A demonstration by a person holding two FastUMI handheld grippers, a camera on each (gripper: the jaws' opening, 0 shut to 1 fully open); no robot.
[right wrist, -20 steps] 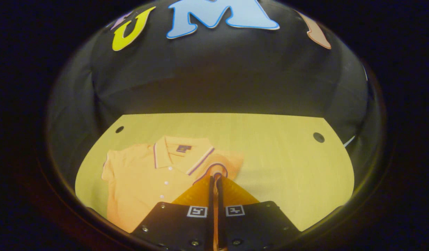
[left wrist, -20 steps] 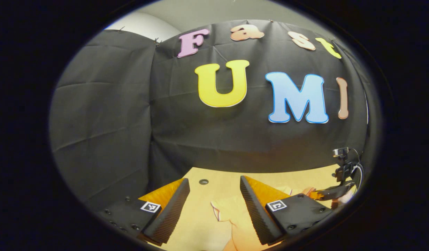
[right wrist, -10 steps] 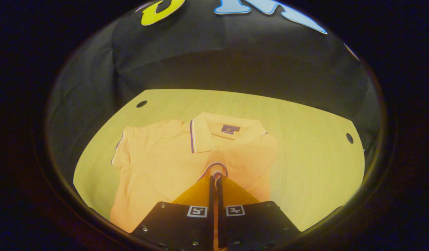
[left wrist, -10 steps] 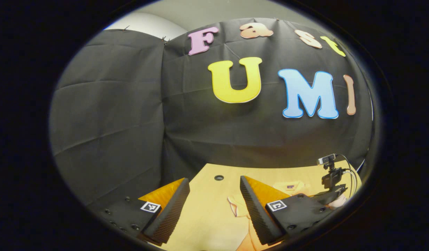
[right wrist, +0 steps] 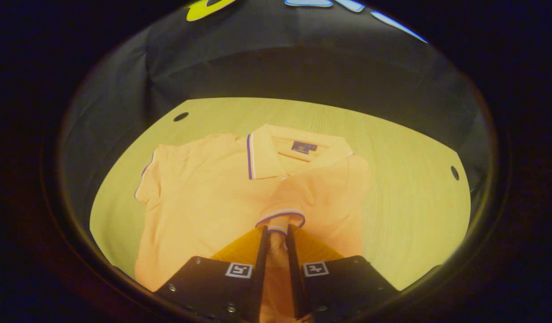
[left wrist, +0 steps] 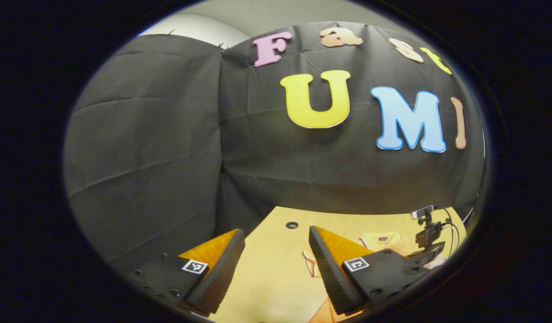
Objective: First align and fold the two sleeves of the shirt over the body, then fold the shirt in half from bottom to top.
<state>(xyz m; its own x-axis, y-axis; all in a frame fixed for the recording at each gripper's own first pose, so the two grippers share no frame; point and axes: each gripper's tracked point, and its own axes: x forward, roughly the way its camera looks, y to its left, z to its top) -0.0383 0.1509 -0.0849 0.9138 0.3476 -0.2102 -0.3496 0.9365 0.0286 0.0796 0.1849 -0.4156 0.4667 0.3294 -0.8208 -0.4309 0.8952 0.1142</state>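
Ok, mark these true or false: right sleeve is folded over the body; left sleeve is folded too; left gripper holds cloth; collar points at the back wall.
1. The right sleeve lies over the shirt body. True.
2. The left sleeve is folded in. False: it lies spread outward.
3. The left gripper holds cloth. False: its fingers stand wide apart, with nothing between.
4. The collar points toward the back wall. True.
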